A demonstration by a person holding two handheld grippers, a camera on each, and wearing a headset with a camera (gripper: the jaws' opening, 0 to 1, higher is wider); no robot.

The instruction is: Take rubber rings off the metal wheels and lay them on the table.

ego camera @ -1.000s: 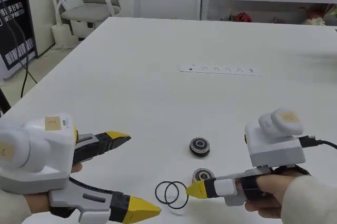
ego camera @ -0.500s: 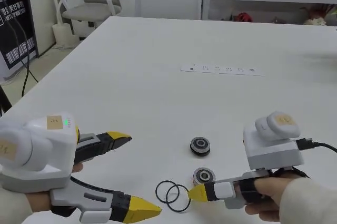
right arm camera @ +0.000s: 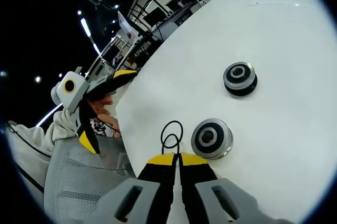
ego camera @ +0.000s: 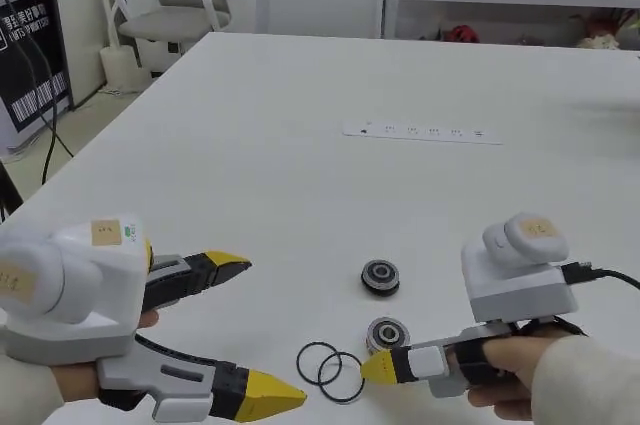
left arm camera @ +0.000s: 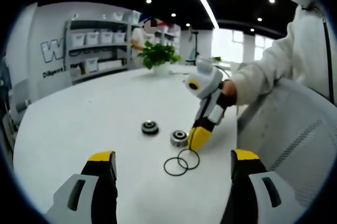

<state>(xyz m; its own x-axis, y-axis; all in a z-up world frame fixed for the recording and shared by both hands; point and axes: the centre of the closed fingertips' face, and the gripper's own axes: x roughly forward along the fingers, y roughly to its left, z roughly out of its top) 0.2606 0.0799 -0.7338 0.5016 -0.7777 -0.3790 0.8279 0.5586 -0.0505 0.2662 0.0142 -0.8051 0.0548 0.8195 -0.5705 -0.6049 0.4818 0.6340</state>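
- The white table [ego camera: 300, 145] carries the whole job. Little on it has moved in the past second, and the slight drift is mostly our own head.
- The left gripper [ego camera: 250, 330] hangs at the near left as before, jaws spread wide and empty. The frame edge cuts off its body.
- The right gripper [ego camera: 375, 367], jaws pressed together with nothing seen between them, has eased its yellow tip back a touch.
- The nearer wheel [ego camera: 386, 333] shows a bare silver rim in the right gripper view. The farther wheel [ego camera: 380, 277] looks dark-rimmed, and we cannot tell whether it wears a ring.
- Two rubber rings [ego camera: 330, 367] lie flat and overlapping on the table, just beside the nearer wheel. We judge them delivered, which frees the right gripper.
- Whether that tip touches the rings is too fine to make out.
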